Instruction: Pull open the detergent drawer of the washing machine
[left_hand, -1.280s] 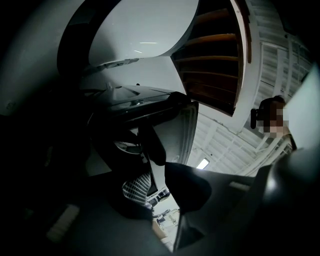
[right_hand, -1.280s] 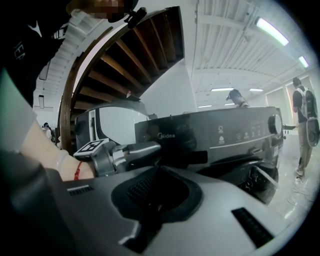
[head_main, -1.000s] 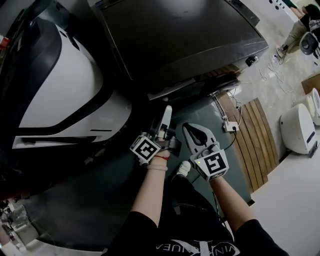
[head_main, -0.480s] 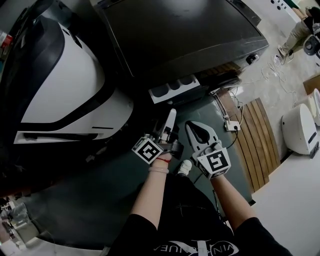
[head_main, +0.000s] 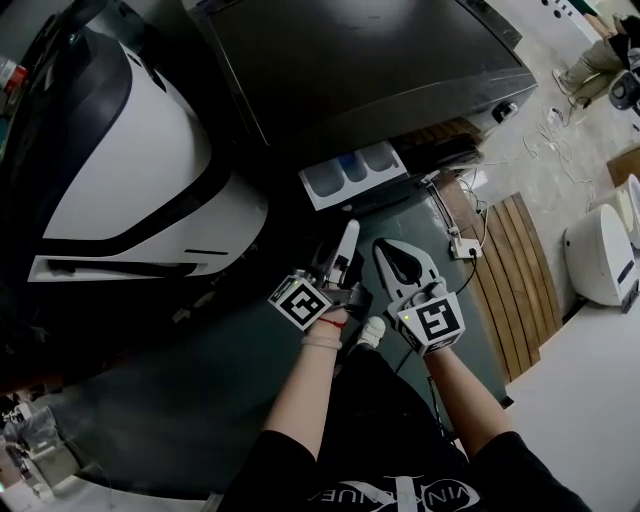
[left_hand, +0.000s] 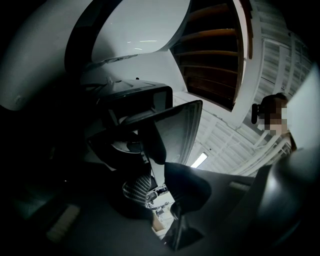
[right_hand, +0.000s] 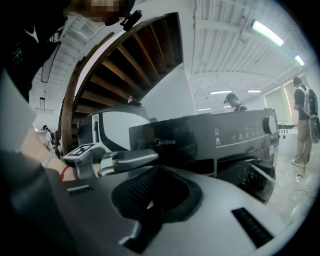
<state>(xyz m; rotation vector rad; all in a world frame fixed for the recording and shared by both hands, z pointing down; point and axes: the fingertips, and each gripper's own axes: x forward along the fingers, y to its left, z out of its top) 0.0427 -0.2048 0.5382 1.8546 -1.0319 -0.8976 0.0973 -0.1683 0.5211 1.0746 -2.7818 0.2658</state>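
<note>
Floor: dark grey-green floor under the person, pale tiles further to the right.
Machines: three counted in the head view.
Machine 1: dark grey front-loading washing machine, top of frame; the right gripper view shows its control panel with a round knob.
Machine 2: large white-and-black rounded appliance, just left of the washing machine.
Machine 3: small white rounded appliance, well apart at the right edge.
Task object: one white plastic detergent drawer, standing out of the washing machine's front at its upper left corner; three compartments counted, side by side.
Left tool: just below the detergent drawer, pointing up at it. Fingers pressed together at the tips, apparently pinching the dark front of the detergent drawer; the left gripper view is dim, so the contact is read with low confidence.
Right tool: just beside the left tool, to its right, apart from the detergent drawer. Fingers pressed together into a closed loop, nothing between them.
Marker cubes: two, one on each tool.
Wrist: one red cord on the left arm.
Other items: one slatted wooden board on the floor right of the tools; one white power strip with cable beside it.
</note>
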